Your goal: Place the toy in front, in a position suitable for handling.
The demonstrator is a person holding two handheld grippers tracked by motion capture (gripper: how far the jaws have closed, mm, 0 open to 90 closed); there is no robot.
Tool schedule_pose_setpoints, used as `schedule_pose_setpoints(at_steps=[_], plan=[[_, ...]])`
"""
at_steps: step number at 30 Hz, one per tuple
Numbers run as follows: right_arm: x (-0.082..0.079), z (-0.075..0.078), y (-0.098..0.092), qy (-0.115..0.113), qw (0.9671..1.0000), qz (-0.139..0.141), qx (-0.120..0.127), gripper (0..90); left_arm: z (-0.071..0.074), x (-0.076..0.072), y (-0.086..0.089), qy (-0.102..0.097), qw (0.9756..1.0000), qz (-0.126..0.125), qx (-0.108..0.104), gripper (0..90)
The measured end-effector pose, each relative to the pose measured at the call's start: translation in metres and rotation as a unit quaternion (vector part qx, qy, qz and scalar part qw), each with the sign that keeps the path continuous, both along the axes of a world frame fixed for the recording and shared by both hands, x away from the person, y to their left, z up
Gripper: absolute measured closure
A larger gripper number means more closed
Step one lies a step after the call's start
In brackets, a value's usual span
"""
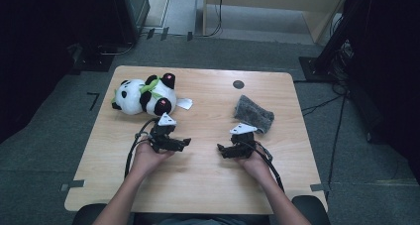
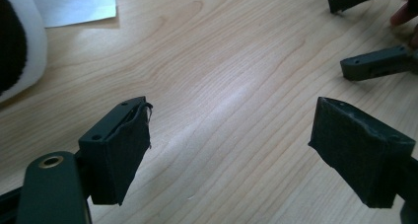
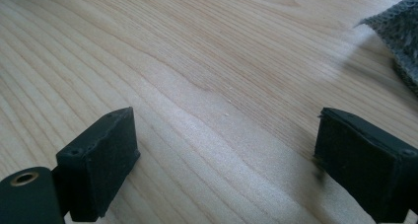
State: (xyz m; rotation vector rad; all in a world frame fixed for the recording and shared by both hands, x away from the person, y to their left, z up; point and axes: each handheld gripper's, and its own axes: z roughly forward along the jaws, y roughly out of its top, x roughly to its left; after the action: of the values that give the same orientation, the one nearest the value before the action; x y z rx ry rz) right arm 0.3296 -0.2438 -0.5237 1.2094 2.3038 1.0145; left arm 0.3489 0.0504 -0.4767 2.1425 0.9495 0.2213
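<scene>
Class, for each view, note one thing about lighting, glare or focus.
High view: the wooden table is evenly lit, the floor and corners around it dark. Left gripper view: a pale sheen crosses the wood, and the panda plush at the edge is soft. Right gripper view: the grey cloth looks blurred.

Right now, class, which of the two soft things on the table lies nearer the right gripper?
The grey knitted cloth, just beyond the right gripper; the panda toy lies across the table.

On the table (image 1: 208, 175), the plush panda (image 1: 143, 96) lies beyond my left gripper (image 1: 182, 142); the folded cloth (image 1: 253, 113) beyond my right gripper (image 1: 221, 149).
</scene>
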Motion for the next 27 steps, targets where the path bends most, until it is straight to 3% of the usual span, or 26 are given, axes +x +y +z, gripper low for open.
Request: schedule_pose_setpoints(at_steps=[7,17,20,24,27], plan=[[0.000,0.000,0.000,0.000,1.0000,0.000,0.000,9.1,0.010,0.001,0.016,-0.001,0.9997,0.011,-0.023,15.0],[0.000,0.000,0.000,0.000,1.0000,0.000,0.000,9.1,0.022,0.006,0.031,-0.016,0.9996,0.022,-0.012,15.7],[0.000,0.000,0.000,0.000,1.0000,0.000,0.000,9.1,0.031,0.008,0.037,-0.030,0.9992,0.027,-0.003,15.8],[0.000,0.000,0.000,0.000,1.0000,0.000,0.000,9.1,0.036,0.012,0.041,-0.034,0.9990,0.028,-0.005,22.7],[0.000,0.000,0.000,0.000,1.0000,-0.001,0.001,9.0,0.042,0.018,0.045,-0.042,0.9986,0.033,-0.002,22.9]])
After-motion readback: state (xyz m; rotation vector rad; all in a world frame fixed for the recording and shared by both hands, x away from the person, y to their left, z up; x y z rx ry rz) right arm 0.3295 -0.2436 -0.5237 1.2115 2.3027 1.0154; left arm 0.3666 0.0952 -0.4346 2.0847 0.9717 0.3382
